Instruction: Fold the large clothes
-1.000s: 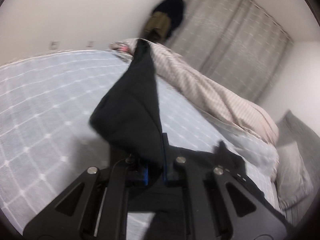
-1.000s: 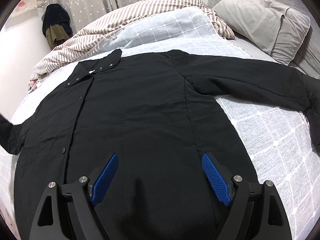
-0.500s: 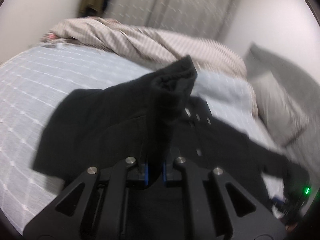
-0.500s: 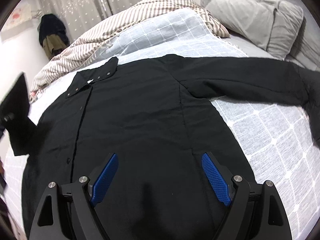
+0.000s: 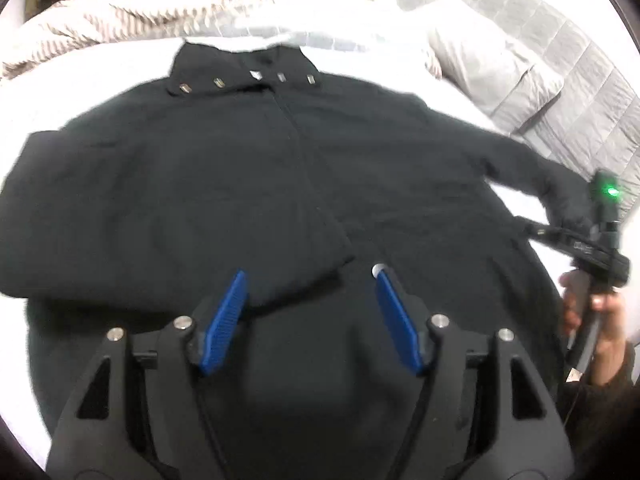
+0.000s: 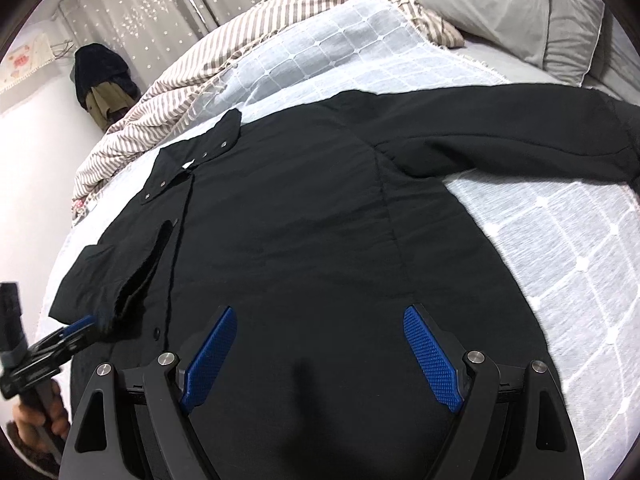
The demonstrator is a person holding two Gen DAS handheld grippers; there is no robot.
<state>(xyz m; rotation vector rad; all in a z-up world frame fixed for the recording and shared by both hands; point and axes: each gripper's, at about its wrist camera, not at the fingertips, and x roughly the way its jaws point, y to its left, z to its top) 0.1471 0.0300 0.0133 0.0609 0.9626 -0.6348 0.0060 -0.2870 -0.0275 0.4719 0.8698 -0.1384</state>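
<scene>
Left claw [image 5: 308, 292]: spread wide, holding nothing; hovers just above the jacket's folded-in sleeve, which fits a sleeve laid across the chest on purpose
Right claw [image 6: 320, 340]: spread wide, holding nothing, over the lower front
Jacket [image 6: 304, 216]: flat on the bed [image 6: 568, 240], collar at 12 o'clock
Other sleeve [image 6: 520, 136]: stretched out toward 2 o'clock, not yet folded
Striped quilt [image 6: 208, 80]: bunched beyond the collar

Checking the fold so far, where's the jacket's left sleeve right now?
The left sleeve lies folded across the black jacket chest beside the button placket, just beyond the open left gripper.
</scene>
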